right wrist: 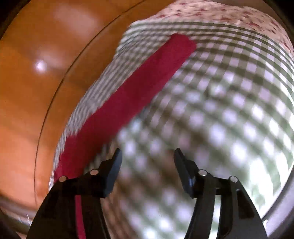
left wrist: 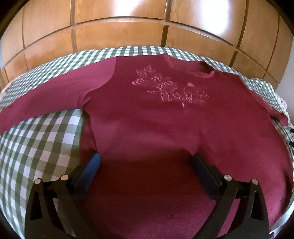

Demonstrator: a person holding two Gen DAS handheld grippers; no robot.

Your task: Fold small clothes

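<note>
A maroon long-sleeved top point(left wrist: 147, 119) with a pink rose print point(left wrist: 170, 88) lies flat on a green-and-white checked cloth point(left wrist: 40, 139). Its collar point(left wrist: 204, 72) points to the far right and one sleeve point(left wrist: 46, 97) stretches left. My left gripper point(left wrist: 147, 161) hovers over the lower body of the top, jaws wide apart, nothing between them. In the blurred right wrist view the other sleeve point(right wrist: 132, 99) runs diagonally across the checked cloth point(right wrist: 220, 110). My right gripper point(right wrist: 148, 158) is open beside the sleeve, over bare cloth, holding nothing.
Glossy wooden cabinet doors point(left wrist: 128, 27) stand right behind the far edge of the covered surface and also fill the left of the right wrist view as wooden doors point(right wrist: 27, 92). A floral fabric point(right wrist: 229, 12) lies past the checked cloth's far end.
</note>
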